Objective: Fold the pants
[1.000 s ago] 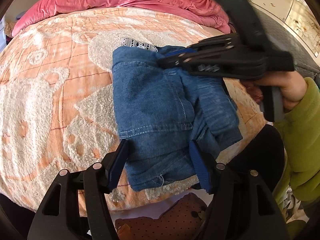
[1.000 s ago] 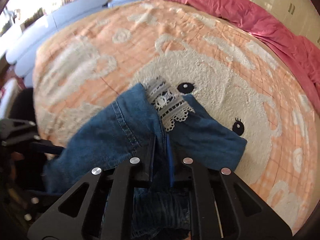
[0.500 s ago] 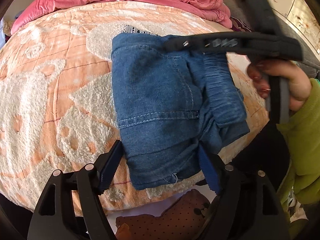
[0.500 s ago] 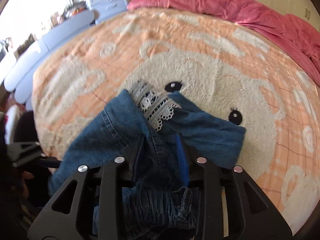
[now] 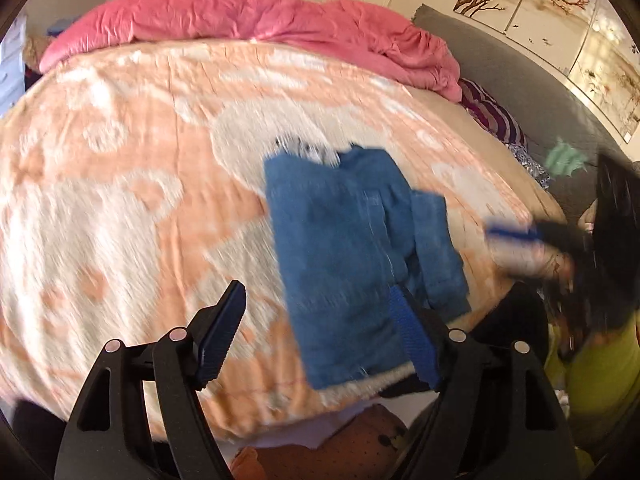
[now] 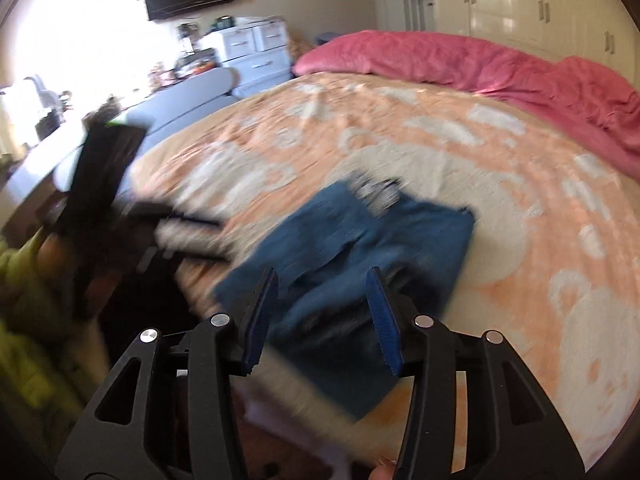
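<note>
Folded denim pants [image 5: 352,248] lie lengthwise at the bed's [image 5: 120,184] near edge, both grippers' jaws apart, the left gripper [image 5: 320,344] nearer.

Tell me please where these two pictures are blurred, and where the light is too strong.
Left wrist view: motion blur smears the folded pants and blanket; the left claw stays sharp. Right wrist view: similar smear on pants and the other claw; the window at upper left is blown out white, while the right claw is crisp.
</note>
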Demonstrator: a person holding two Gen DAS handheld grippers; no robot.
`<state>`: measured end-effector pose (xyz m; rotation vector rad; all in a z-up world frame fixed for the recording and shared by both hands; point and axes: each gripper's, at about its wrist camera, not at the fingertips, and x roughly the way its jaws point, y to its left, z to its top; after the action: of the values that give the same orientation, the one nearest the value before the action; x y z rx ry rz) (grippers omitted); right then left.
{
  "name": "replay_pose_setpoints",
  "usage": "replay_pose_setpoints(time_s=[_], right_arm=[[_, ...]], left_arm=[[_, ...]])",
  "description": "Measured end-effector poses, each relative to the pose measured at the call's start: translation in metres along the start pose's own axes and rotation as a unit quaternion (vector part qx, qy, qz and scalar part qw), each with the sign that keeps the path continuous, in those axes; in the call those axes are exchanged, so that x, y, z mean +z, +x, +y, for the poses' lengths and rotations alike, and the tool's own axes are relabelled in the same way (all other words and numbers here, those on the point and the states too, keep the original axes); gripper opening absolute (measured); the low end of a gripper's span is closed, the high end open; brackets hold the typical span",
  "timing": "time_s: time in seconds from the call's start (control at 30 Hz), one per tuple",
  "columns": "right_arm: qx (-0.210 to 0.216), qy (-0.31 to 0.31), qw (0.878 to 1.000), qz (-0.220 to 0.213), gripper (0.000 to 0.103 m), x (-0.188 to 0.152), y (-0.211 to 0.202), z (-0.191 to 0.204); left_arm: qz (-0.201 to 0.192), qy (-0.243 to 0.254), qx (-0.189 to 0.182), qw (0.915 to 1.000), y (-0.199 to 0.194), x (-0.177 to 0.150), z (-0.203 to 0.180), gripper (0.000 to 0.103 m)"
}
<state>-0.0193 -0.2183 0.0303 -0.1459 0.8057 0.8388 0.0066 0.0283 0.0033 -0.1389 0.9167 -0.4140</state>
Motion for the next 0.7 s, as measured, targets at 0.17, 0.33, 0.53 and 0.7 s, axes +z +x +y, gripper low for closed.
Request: replay_pose_setpoints(time_s=[0.17, 0.33, 0.53, 0.7], right_arm=[[-0.004, -0.099, 0.995, 0.025, 0.039, -0.016, 0.022, 0.049], [-0.043, -0.169, 0.984, 0.032, 0.033, -0.018, 0.042, 0.067], [-0.084, -0.255, 0.963, 0.030, 0.031, -0.019, 0.064, 0.081], [-0.077, -0.288, 0.954, 0.010, 0.031, -0.012, 0.074, 0.093]], left_arm=[[0.032, 0.018, -0.023, 0.9991, 0.030, 0.025, -0.008, 0.068], [0.071, 0.042, -0.034, 0.9961, 0.066, 0.041, -0.022, 0.062], [0.104, 0.041, -0.026, 0.9934, 0.100, 0.052, -0.019, 0.062], [0.105, 0.034, -0.037, 0.9931, 0.104, 0.055, -0.014, 0.062]])
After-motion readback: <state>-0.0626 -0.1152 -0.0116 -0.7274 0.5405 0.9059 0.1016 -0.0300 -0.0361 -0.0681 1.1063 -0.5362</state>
